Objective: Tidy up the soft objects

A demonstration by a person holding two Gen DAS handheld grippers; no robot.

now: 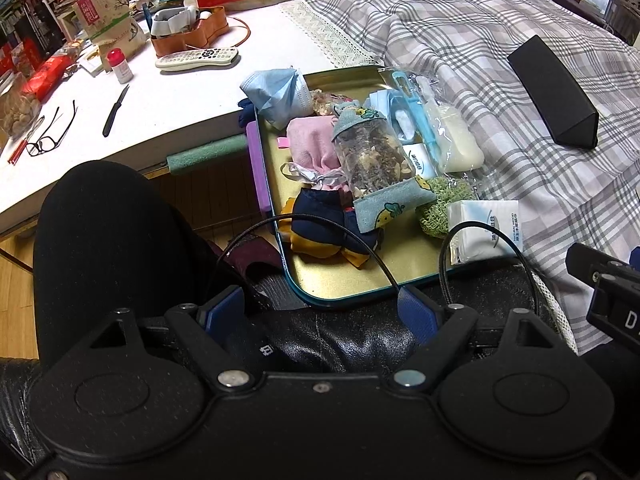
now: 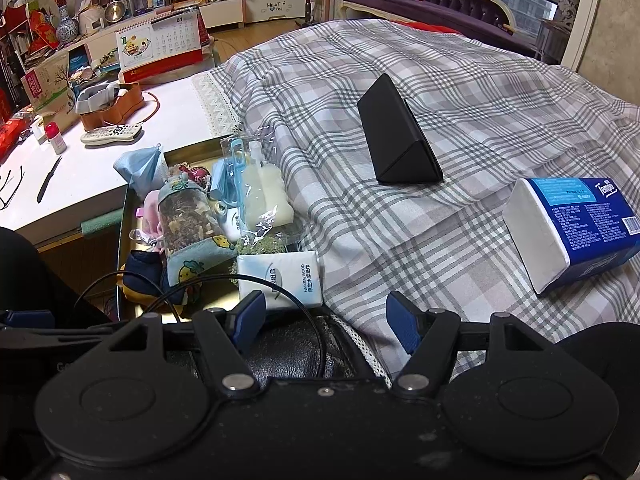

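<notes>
A gold metal tray holds a heap of soft things: a blue face mask, a pink cloth, dark navy and yellow socks, a bag of dried bits wrapped in a cartoon sock, a green scrubber and a small white tissue pack. My left gripper hovers open just short of the tray's near rim, nothing between its fingers. My right gripper stands open over the plaid cover, beside the tissue pack.
A plaid bedcover carries a black triangular case and a large blue tissue pack. The white table bears a remote, a knife, glasses and boxes. A person's black-clad knee is at left.
</notes>
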